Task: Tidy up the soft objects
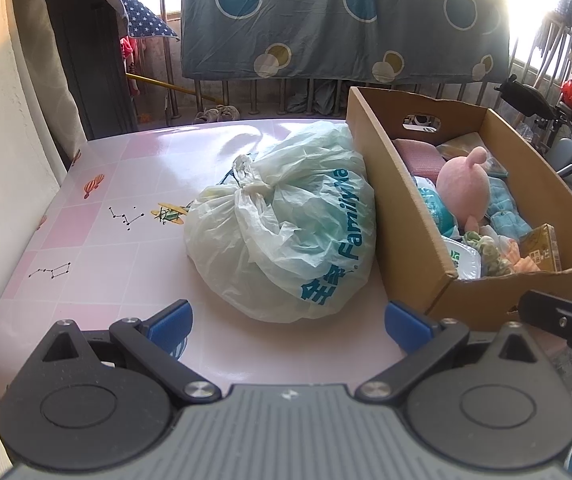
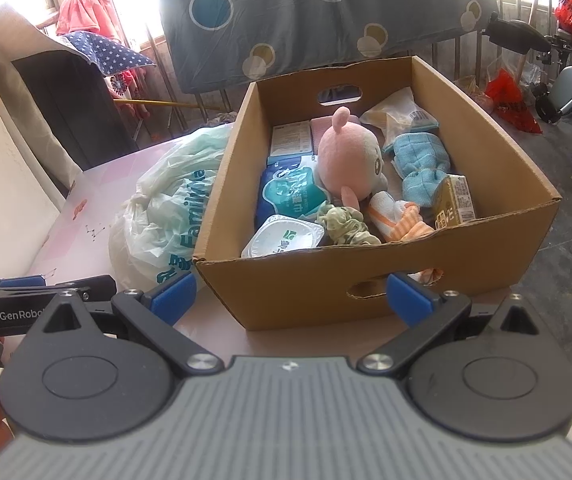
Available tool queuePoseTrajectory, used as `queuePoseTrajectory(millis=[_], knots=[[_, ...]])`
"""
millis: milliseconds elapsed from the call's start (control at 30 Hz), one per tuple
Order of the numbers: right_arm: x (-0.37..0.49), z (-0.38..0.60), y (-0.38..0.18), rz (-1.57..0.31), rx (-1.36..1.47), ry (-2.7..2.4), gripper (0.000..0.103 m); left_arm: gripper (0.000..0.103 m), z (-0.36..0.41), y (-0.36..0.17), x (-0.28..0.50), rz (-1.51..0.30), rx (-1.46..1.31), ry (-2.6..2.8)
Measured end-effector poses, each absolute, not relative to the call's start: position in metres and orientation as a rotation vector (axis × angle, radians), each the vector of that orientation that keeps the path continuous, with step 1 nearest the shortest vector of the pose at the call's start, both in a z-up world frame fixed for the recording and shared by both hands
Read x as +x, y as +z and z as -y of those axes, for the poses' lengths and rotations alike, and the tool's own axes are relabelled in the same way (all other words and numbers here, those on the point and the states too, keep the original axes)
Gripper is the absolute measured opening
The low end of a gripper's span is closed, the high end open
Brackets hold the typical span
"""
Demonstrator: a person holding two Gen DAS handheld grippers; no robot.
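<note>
In the left wrist view, the left gripper (image 1: 287,320) sits at the bottom of the frame with its blue fingertips (image 1: 172,318) spread wide and nothing between them, hovering over the pink patterned table (image 1: 98,264). Just beyond it, in the centre of the frame, lies a knotted white FamilyMart plastic bag (image 1: 286,228), its right side touching the wall of an open cardboard box (image 1: 389,200) that fills the right half of the frame. In the right wrist view, the right gripper (image 2: 289,298) is likewise spread apart and empty, placed in front of the box's near wall (image 2: 325,280) at lower centre. Inside the box, a pink plush toy (image 2: 349,156) lies in the middle; to its right is a light blue towel (image 2: 419,160), with a clear plastic packet (image 2: 401,114) behind it near the far wall. Left of the plush is a blue pack of tissues (image 2: 289,192), and in front of that a white sealed cup (image 2: 286,236). A green scrunchie (image 2: 343,224) and an orange-and-white striped cloth (image 2: 397,216) lie near the front wall, and a small brown drink carton (image 2: 453,202) leans at the right.
</note>
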State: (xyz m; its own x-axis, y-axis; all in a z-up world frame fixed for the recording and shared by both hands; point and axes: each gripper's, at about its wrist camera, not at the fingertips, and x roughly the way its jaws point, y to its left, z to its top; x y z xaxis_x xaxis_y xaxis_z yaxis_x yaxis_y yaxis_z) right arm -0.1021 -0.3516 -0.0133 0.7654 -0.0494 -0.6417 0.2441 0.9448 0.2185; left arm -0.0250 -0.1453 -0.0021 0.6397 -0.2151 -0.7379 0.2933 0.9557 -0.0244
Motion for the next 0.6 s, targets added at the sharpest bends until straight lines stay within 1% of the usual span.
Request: queuePoseTrajectory(millis=[600], knots=[[-0.1041, 0.3529, -0.0082, -0.674, 0.292, -0.159, 0.102, 0.103, 0.1458, 0.003, -0.0272, -0.816, 0.107, -0.29]])
